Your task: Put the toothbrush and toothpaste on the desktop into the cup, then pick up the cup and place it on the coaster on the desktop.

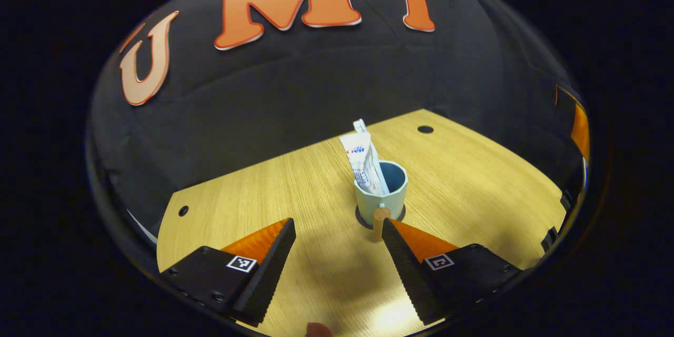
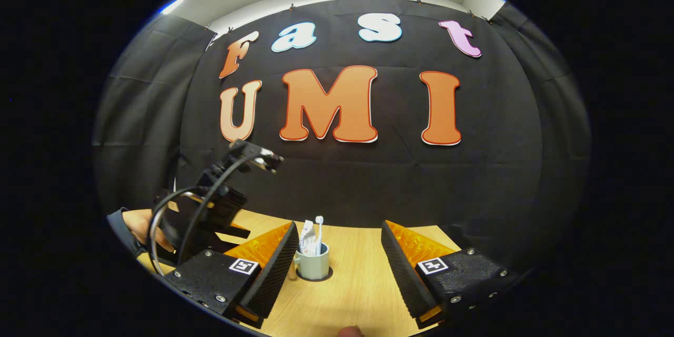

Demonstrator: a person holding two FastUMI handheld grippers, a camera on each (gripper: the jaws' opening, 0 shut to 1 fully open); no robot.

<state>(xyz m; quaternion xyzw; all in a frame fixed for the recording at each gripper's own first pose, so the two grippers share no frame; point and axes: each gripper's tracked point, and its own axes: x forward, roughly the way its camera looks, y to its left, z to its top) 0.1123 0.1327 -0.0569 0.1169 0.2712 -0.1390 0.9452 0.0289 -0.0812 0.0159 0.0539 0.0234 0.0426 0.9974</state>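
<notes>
Cup upright on dark coaster, mid-worktop; toothpaste and toothbrush standing inside. Left hand-held gripper: wide open, empty, just short of wooden handle. Right hand-held gripper: wide open, empty, farther back. Risk: near finger clipping handle, tipping cup. Coaster mostly hidden under cup; toothbrush barely discernible behind toothpaste in left gripper view.
</notes>
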